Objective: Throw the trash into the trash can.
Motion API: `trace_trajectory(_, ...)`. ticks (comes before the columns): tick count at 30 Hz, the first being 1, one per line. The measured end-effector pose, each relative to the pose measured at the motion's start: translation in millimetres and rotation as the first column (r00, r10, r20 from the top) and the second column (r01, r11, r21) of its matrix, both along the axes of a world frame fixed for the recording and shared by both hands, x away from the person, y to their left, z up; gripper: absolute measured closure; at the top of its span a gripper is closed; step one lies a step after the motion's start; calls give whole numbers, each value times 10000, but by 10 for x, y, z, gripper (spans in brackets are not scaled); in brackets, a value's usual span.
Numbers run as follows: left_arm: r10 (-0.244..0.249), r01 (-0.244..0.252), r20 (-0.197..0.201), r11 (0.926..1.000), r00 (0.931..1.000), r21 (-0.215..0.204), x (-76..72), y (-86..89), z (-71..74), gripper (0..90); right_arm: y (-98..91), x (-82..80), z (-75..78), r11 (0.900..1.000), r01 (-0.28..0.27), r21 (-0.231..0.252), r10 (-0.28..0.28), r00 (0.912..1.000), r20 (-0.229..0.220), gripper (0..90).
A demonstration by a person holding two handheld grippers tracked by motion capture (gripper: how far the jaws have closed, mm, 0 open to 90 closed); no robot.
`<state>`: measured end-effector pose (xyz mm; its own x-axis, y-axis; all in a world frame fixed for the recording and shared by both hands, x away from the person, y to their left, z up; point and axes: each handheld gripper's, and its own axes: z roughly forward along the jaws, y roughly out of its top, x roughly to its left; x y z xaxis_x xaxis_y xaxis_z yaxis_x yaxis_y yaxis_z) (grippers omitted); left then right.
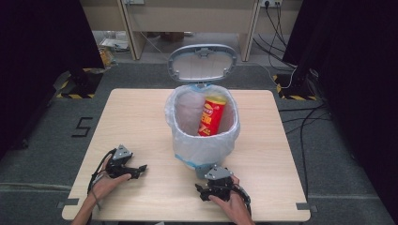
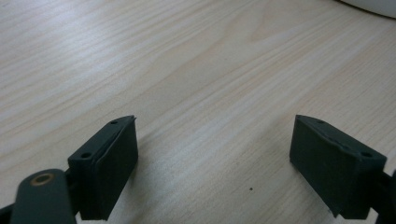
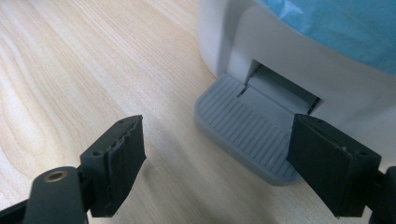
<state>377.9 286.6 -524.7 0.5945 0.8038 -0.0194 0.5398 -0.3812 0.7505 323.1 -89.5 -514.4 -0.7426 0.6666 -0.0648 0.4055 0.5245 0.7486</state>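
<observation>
Bin: a white pedal bin (image 1: 202,140) stands at the middle of the wooden table (image 1: 141,117) in the high view, lined with a pale bag whose blue edge shows near the base.
Lid: the grey-rimmed lid (image 1: 202,62) stands raised behind the bin, in the upper middle of the frame.
Canister: a red and yellow crisp canister (image 1: 211,116) leans inside the lined bin, its yellow top toward the upper right of the opening.
Pedal: the grey ribbed pedal (image 3: 245,126) sticks out from the foot of the bin; in the right gripper view it lies at centre right, on the table.
Right gripper: the right gripper (image 1: 213,183) sits at the lower middle of the high view, just beside the bin's near base, held by a hand (image 1: 234,206). Its jaws stand wide apart with nothing between them; in its own view the right-hand jaw overlaps the pedal's lower right end, though contact cannot be told.
Left gripper: the left gripper (image 1: 139,170) rests low over the table at the lower left of the high view, well apart from the bin, jaws spread over bare wood.
Bin edge: a sliver of the white bin shows at the upper right corner of the left gripper view.
</observation>
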Motion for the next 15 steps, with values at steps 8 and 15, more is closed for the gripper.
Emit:
trace_trajectory(8, 30, -30, 7, 10000, 10000, 63, -2, 0, 0, 141, 2, -1, -2, 10000, -31, -2, 31, 10000, 22, 190)
trace_trajectory(15, 32, -32, 7, 10000, 10000, 63, -2, 0, 0, 142, 3, -2, -2, 10000, -19, -19, 19, 10000, 28, 190)
